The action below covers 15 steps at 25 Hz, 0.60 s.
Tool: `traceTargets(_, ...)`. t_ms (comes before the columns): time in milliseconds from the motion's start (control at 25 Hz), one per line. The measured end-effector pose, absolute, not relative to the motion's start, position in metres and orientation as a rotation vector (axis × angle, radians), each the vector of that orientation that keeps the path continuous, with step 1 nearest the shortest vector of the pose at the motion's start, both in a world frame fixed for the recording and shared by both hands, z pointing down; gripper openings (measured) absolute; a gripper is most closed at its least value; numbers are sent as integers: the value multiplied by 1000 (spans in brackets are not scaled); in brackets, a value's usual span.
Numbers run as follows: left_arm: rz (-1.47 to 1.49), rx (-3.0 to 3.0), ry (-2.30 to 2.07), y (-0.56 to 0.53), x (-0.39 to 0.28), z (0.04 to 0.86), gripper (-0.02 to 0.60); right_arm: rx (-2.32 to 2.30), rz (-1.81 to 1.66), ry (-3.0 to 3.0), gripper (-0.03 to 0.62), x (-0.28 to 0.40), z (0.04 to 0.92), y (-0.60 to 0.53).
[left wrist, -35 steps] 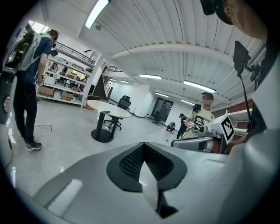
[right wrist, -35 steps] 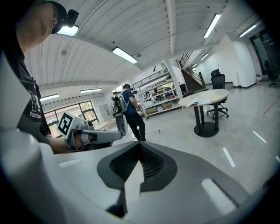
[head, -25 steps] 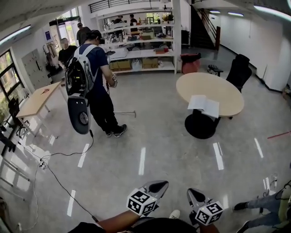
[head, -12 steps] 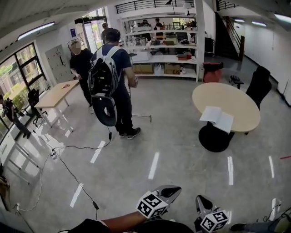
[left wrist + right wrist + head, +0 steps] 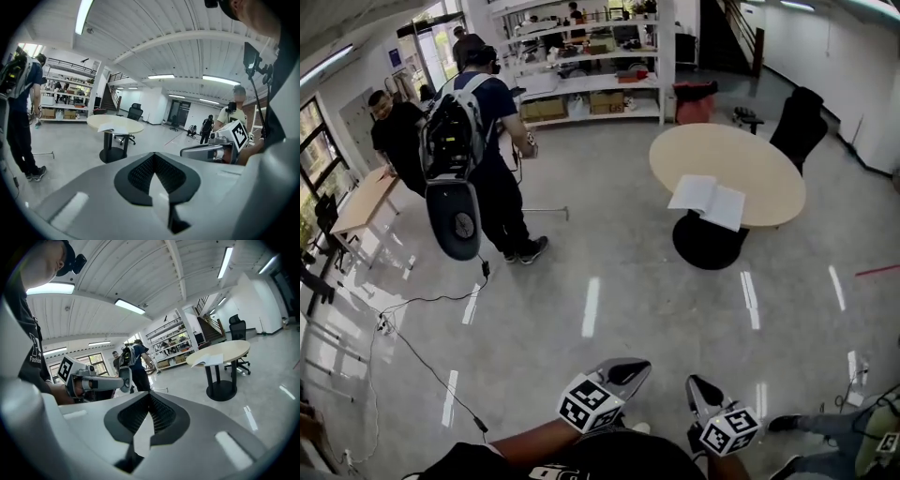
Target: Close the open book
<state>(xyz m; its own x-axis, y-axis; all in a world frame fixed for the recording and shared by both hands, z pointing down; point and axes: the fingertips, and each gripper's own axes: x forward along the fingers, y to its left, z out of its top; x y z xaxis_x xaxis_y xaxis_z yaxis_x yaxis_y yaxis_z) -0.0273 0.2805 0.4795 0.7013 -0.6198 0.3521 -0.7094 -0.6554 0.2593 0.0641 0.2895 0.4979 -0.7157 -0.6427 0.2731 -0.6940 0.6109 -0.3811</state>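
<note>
The open book [image 5: 707,201] lies with white pages up on the near edge of a round wooden table [image 5: 759,159], far across the floor from me. Both grippers are held low at the bottom of the head view, well short of the table. My left gripper [image 5: 625,372] is shut with nothing in it, and so is my right gripper [image 5: 697,385]. In the left gripper view the book [image 5: 108,128] shows small on the table [image 5: 123,123] beyond the shut left gripper [image 5: 153,159]. The right gripper view has the book [image 5: 211,360] ahead of the shut right gripper [image 5: 150,399].
A person with a backpack [image 5: 478,150] stands at the left with another person behind. A black cable [image 5: 422,352] trails over the floor. A black office chair [image 5: 797,127] stands behind the table, shelves [image 5: 581,80] at the back, a wooden desk [image 5: 358,208] far left.
The head view has swung, so the table and book now sit lower and further left in the picture. Both grippers stay shut and low at the bottom edge.
</note>
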Motion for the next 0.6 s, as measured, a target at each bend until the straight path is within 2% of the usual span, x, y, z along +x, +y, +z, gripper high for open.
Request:
traceTargets(360,279,2607,-857,171,-15,471,8,1332,705,-2606,9,77,486,201)
traceTargets(600,258,2649,-767,107,-31,472,8,1415,723,-2575,9,53,483,143)
